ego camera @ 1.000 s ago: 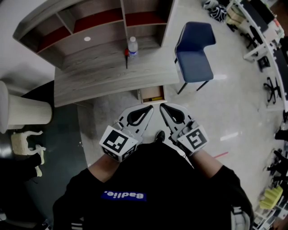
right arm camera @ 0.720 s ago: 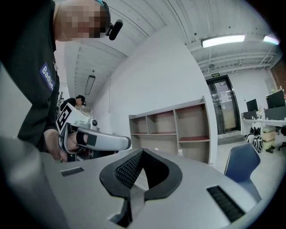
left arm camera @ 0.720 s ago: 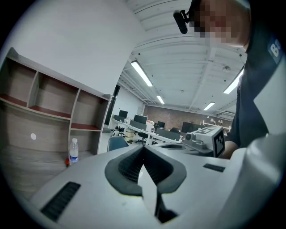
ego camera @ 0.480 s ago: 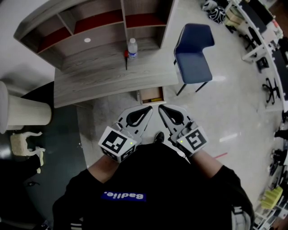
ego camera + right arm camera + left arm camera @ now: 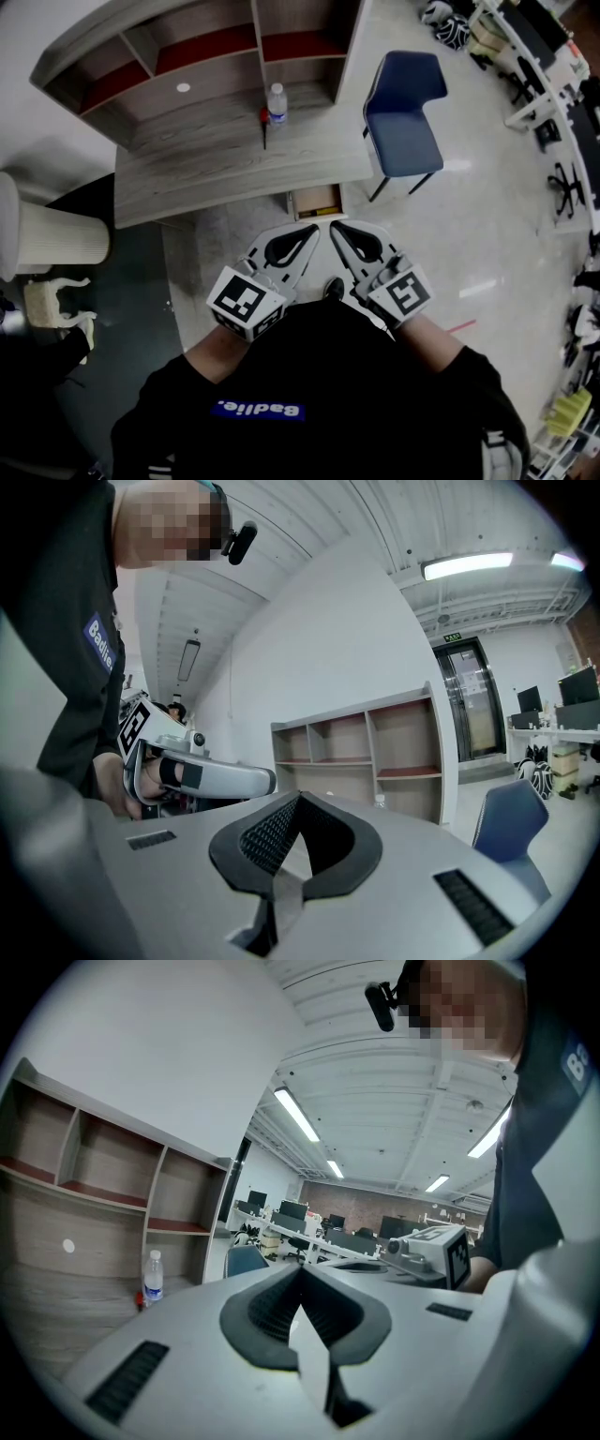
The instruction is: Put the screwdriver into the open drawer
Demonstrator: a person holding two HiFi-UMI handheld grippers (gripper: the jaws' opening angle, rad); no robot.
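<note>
From my remote seat, the open drawer (image 5: pixel 316 199) shows only its front strip past the desk's (image 5: pixel 187 178) near edge. The rest lies hidden beneath the top, and I cannot tell what the yellow thing (image 5: pixel 322 211) inside is. The screwdriver (image 5: pixel 264 127), beside the bottle (image 5: pixel 277 101) toward the desk's back edge, is too small to read its tip. The head view's top edge cuts off the shelf unit (image 5: pixel 211 70).

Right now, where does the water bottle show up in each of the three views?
Head view: the water bottle stands on the desk, upper centre, in front of the shelf unit.
Left gripper view: lower left, in front of the same shelf unit.
Right gripper view: only its cap shows, just right of centre, below the shelf unit.
Shared landmark: the shelf unit, directly behind the bottle in all three.
</note>
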